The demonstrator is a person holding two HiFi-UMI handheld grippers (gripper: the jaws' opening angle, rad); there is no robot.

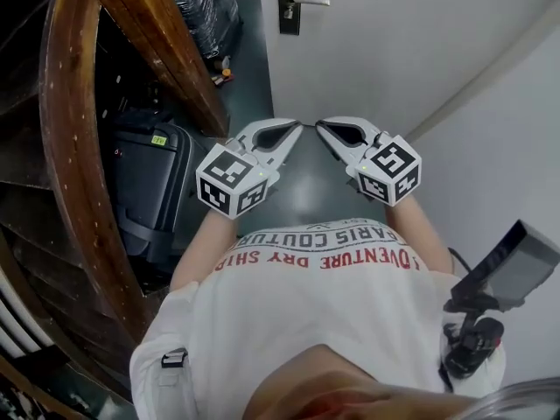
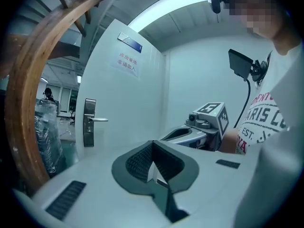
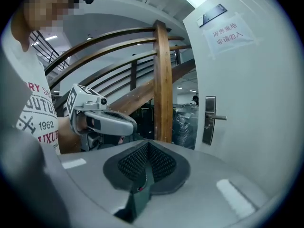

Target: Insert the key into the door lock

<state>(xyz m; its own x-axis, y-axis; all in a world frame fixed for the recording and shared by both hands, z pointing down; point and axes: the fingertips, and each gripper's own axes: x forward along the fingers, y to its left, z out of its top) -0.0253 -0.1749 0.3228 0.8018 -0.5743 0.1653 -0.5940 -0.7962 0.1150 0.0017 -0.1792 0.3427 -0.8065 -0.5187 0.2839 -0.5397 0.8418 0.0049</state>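
The white door [image 1: 394, 42] stands ahead, with a steel lock plate and lever handle [image 1: 290, 3] at the top of the head view. The same lock plate [image 2: 89, 122] shows left in the left gripper view, and the lock plate [image 3: 209, 120] shows right in the right gripper view. My left gripper [image 1: 297, 125] and right gripper [image 1: 320, 125] are held level in front of the person's chest, tips nearly touching each other. Both sets of jaws are shut. A pale sliver sits between the left gripper's pads [image 2: 142, 160]; I cannot tell what it is. I see no key.
A curved wooden stair rail [image 1: 61, 147] runs down the left, with a black case [image 1: 144, 182] and wrapped goods [image 1: 206, 3] behind it. A white wall [image 1: 499, 147] closes the right side. A paper notice [image 2: 128, 63] hangs on the door. A black device [image 1: 507, 269] rides at the person's side.
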